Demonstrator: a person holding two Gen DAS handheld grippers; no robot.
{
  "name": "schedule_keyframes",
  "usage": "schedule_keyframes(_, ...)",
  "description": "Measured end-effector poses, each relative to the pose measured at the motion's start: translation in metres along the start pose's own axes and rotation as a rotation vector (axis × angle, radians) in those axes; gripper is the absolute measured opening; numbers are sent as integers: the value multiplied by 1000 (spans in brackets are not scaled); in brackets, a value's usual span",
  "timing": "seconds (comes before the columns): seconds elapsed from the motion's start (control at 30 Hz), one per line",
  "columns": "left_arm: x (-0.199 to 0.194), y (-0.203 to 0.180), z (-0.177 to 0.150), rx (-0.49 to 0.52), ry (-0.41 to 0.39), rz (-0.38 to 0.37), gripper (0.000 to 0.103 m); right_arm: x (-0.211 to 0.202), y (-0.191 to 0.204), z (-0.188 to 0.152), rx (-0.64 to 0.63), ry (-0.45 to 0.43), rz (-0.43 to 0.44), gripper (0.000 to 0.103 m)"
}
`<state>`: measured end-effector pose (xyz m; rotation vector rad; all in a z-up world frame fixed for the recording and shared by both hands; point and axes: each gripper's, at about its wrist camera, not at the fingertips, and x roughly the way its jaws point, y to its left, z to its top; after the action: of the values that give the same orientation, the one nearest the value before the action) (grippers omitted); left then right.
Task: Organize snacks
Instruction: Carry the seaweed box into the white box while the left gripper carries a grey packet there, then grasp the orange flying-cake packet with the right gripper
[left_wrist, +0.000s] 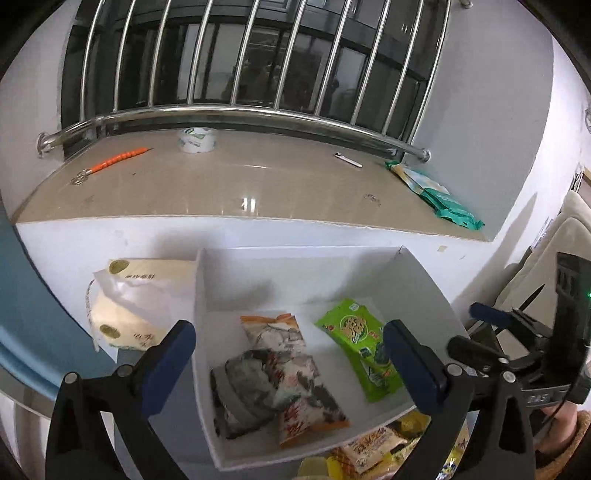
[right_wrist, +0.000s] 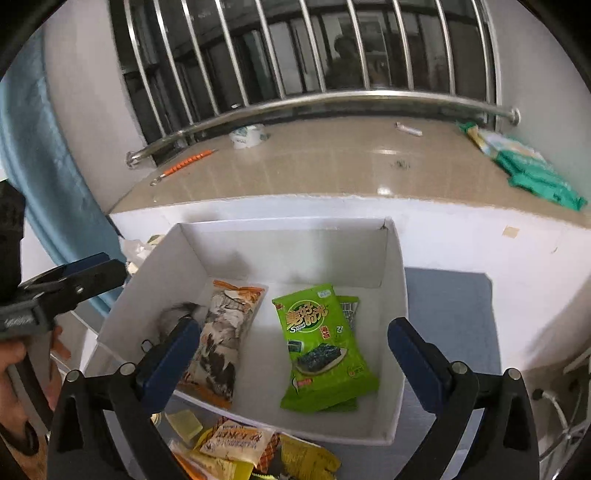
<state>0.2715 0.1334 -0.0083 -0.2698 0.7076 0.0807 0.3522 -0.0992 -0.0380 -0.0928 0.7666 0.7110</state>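
Note:
A white open box (left_wrist: 295, 266) (right_wrist: 280, 236) holds orange-and-grey snack packets (left_wrist: 280, 369) (right_wrist: 225, 332) on its left and green seaweed packets (left_wrist: 360, 343) (right_wrist: 321, 343) on its right. A pile of loose yellow and orange snack packets (left_wrist: 373, 450) (right_wrist: 236, 446) lies in front of the box. My left gripper (left_wrist: 288, 365) is open and empty above the box's front. My right gripper (right_wrist: 295, 358) is open and empty above the box; it also shows at the right of the left wrist view (left_wrist: 476, 328).
A beige stone windowsill (left_wrist: 240, 184) (right_wrist: 332, 162) behind the box carries a tape roll (left_wrist: 195, 140), an orange-handled tool (left_wrist: 114, 162) and green packs (left_wrist: 436, 195) (right_wrist: 528, 166). Steel window bars (left_wrist: 240, 66) stand behind. A cream tissue pack (left_wrist: 136, 299) lies left of the box.

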Motion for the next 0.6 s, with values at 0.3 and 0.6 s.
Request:
schedule_keyframes(0.3,-72,-6,-46,40,-60,-27,103,-73,29,-46,-68,-69,21,103)
schedule_keyframes(0.6,-130,-6,-134,11,-60,-105,103,-114,54,-140,-5,-32,63,103)
